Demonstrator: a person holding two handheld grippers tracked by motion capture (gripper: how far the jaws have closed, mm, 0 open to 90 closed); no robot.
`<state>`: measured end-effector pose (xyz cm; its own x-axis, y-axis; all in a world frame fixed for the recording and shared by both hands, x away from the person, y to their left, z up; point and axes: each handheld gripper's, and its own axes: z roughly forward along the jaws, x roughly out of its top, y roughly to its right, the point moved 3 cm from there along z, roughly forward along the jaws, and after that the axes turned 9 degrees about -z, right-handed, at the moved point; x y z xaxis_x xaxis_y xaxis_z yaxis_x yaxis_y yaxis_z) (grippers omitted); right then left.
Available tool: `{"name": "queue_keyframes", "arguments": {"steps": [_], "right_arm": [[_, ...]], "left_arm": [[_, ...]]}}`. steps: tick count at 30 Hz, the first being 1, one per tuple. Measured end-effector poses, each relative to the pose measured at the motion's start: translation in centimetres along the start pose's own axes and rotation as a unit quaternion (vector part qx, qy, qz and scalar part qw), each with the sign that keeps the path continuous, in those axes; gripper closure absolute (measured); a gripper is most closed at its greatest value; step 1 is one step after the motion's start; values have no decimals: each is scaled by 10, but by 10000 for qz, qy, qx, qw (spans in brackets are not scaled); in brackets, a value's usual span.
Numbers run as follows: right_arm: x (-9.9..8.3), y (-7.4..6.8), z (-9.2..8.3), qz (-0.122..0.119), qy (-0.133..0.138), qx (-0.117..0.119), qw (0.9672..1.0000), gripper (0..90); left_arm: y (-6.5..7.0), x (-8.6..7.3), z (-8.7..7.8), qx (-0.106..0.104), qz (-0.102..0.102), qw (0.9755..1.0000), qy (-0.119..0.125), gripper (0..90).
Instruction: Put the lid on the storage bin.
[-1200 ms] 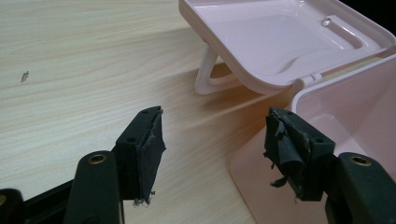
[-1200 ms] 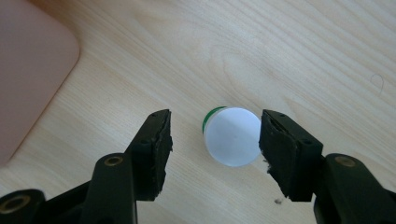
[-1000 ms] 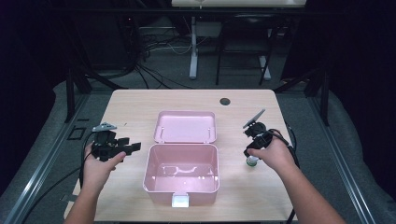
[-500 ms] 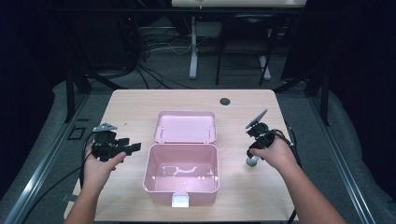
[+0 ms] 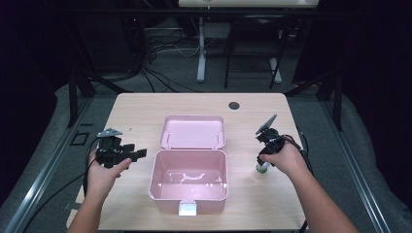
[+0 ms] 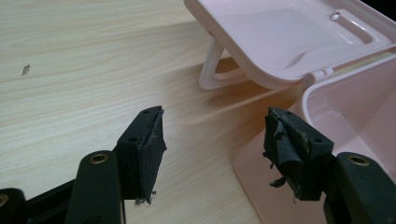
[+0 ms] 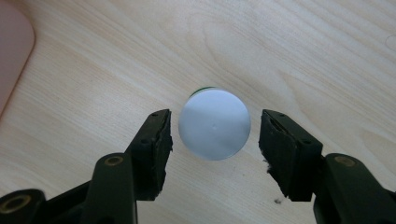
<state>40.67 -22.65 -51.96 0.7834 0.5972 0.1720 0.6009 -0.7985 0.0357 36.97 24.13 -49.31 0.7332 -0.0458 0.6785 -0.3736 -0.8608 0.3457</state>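
Straddling a small white-capped bottle (image 7: pixel 214 124) with the right gripper (image 7: pixel 215 140), jaws apart on either side of the round cap and not yet touching it. Compared with a second ago, barely shifted: same spot over the bottle (image 5: pixel 262 168), hand perhaps a touch lower, so likely the pause before closing and lifting toward the open pink box (image 5: pixel 188 175). Nothing gripped so far; the pick itself remains to be done.

Hovering at the far side of the box, the left gripper (image 6: pixel 212 147), jaws wide apart and empty, in the same place as a second ago, box wall just beside its right pad.

Smooth, flat, matte disc of a cap seen end-on between the right jaws, a sliver of green below it. Worn, frayed black pads (image 6: pixel 149 144) on the left gripper. Glossy moulded plastic box with rounded corners, hinged lid (image 5: pixel 193 131) lying back open, white latch at the front. Pale wood-grain table (image 5: pixel 145 107) underneath.
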Motion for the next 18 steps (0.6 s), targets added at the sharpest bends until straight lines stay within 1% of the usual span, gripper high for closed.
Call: {"name": "queue_keyframes", "arguments": {"steps": [1, 3, 5, 6, 9, 10, 11, 12, 14, 16, 17, 18], "right_arm": [[1, 0, 3, -52, -7, -16, 10000, 438], [1, 0, 3, -53, -46, -7, 10000, 438], [2, -1, 7, -48, -22, -82, 10000, 444], [3, -1, 6, -56, -135, -77, 9999, 449], [3, -2, 9, -80, -170, -86, 9998, 456], [4, -2, 11, -31, -146, -107, 9998, 459], [4, -2, 11, -31, -146, -107, 9998, 459], [4, -1, 12, 11, -212, -99, 9997, 461], [4, 1, 13, 15, -226, -61, 9997, 461], [4, 1, 13, 27, -225, -36, 9997, 465], [4, 1, 14, 59, -168, 19, 9998, 478], [4, 2, 13, 41, -255, 32, 9997, 481]], "left_arm": [[0, 0, 0, 1, -3, 10000, -1, 379], [0, 0, 0, 3, 0, 10000, -4, 379], [0, 0, 1, 0, -4, 10000, -21, 379], [0, 0, 1, 3, -4, 10000, -22, 379], [0, -1, 1, 7, -5, 10000, -26, 379], [0, -1, 1, 10, -8, 10000, -25, 379], [-1, -1, 1, 11, -8, 10000, -24, 379], [-1, -1, 1, 10, -11, 10000, -21, 379], [-1, -1, 1, 15, -14, 10000, -15, 379], [-1, -1, 1, 18, -26, 10000, -21, 379], [-2, -1, 1, 22, -35, 10000, -20, 379], [-2, -1, 1, 22, -35, 10000, -20, 379]]}}
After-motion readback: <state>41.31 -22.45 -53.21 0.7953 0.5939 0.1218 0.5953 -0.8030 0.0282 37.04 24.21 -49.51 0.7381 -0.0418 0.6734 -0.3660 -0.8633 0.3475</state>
